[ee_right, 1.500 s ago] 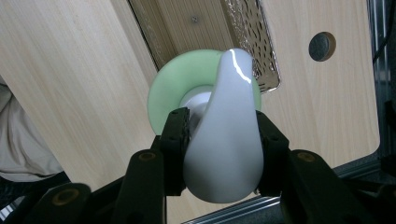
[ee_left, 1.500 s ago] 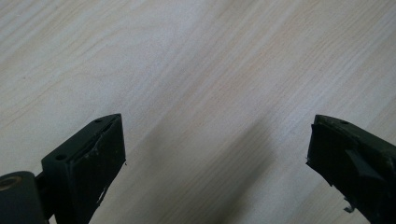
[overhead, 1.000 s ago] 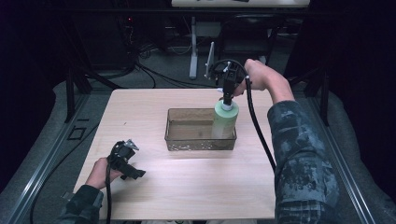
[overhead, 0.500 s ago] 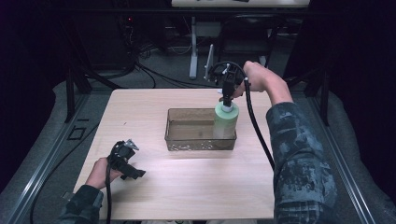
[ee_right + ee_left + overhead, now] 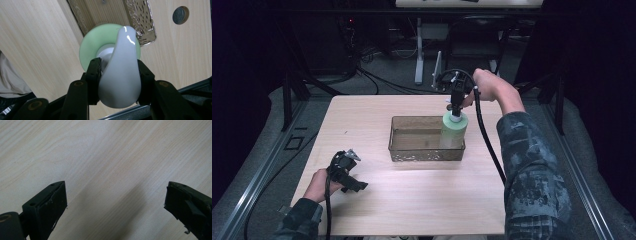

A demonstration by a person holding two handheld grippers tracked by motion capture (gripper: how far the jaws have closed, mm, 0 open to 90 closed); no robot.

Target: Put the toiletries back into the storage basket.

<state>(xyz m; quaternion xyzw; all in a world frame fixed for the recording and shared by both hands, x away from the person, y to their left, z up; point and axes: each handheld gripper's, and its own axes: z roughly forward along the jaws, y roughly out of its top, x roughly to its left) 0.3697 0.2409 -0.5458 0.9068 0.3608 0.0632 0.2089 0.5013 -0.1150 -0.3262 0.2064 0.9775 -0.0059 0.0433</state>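
A pale green pump bottle (image 5: 454, 129) hangs upright at the right end of a clear, speckled plastic bin (image 5: 402, 145); whether its base touches the bin floor I cannot tell. My right gripper (image 5: 456, 113) points straight down, shut on the bottle's white pump head (image 5: 121, 75), whose spout runs up between the jaws. The green shoulder (image 5: 90, 45) shows below, with the bin (image 5: 140, 22) beneath it. My left gripper (image 5: 354, 184) rests low over the table's front left, jaws open wide on bare wood (image 5: 107, 170).
The light wooden table (image 5: 362, 115) carries the bin at its middle. A round cable hole (image 5: 180, 15) sits in the tabletop near the bin. Black cables trail from both grippers. Dark floor, metal rails and stands surround the table.
The right gripper and the green bottle have shifted slightly; the left hand has stayed where it was.
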